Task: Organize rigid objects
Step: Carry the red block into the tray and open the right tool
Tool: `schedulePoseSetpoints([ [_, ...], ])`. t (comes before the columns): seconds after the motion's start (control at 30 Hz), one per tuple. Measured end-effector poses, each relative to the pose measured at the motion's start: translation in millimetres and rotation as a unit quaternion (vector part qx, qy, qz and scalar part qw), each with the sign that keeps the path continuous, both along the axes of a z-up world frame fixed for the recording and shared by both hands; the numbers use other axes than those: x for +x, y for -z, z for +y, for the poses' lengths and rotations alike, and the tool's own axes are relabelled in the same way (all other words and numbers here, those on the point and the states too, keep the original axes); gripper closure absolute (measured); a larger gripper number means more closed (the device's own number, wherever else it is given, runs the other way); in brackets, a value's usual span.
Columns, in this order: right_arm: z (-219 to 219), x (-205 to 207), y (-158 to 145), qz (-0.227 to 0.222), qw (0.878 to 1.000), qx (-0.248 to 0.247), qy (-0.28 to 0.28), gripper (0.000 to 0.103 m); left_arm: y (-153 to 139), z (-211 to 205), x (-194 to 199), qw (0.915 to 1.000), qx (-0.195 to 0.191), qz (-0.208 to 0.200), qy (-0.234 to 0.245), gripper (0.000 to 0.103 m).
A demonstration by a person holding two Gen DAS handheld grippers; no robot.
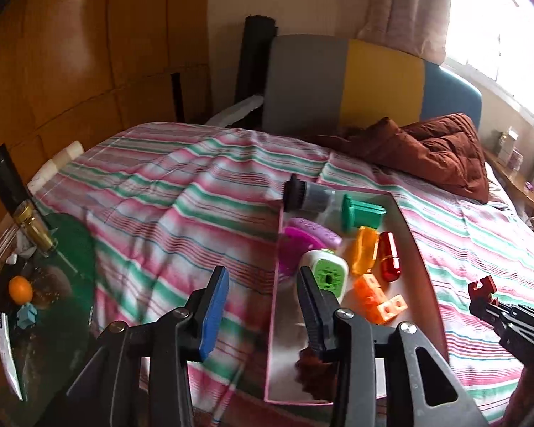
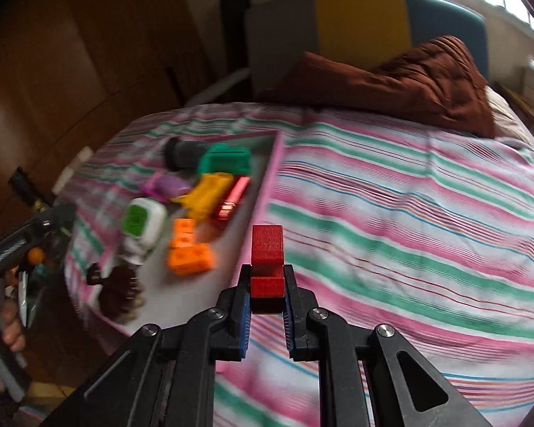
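Right gripper (image 2: 266,286) clamps red block (image 2: 266,249) just beside pink tray (image 2: 263,185); shallow grip may slip, dropping it on bed. Left gripper (image 1: 263,284) gapes empty.

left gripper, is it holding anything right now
No, the left gripper is open with nothing between its fingers, hovering over the pink tray's left wall.
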State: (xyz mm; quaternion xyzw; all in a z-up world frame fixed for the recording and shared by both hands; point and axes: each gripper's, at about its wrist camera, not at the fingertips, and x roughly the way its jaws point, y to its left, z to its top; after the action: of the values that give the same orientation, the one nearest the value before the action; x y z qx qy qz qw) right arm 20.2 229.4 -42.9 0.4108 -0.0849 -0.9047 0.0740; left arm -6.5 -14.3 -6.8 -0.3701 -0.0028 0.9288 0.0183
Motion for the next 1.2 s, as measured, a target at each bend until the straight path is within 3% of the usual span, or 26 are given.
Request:
schedulePoseSetpoints([
  [0.17,-39,-5,1,0.0,0.999,0.005,-0.047,0.088,5,-8,1,0.9999,0.001,-0.009,-0.01,0.061],
  [0.37,-62,-18,21,-0.03,0.996,0.018,-0.079,0.088,7,-21,6,0.9995,-0.004,-0.003,-0.032,0.06],
  [0.53,-70,-26,33,-0.043,0.995,0.028,-0.08,0.086,7,-28,10,0.9965,-0.045,0.007,-0.07,0.054],
  [0.73,-72,-28,36,-0.044,0.996,0.021,-0.068,0.086,13,-34,16,0.9959,-0.051,-0.009,-0.073,0.054],
  [0.8,-72,-24,31,-0.033,0.997,0.021,-0.061,0.083,15,-34,18,0.9963,-0.045,-0.014,-0.071,0.054],
  [0.97,-71,-12,13,0.005,0.999,0.029,-0.015,0.059,12,-25,23,0.9982,-0.03,-0.008,-0.052,0.054],
  [1.2,-71,4,-1,0.038,0.997,0.062,0.031,0.054,13,-12,26,0.9997,0.006,-0.018,-0.016,0.054],
])
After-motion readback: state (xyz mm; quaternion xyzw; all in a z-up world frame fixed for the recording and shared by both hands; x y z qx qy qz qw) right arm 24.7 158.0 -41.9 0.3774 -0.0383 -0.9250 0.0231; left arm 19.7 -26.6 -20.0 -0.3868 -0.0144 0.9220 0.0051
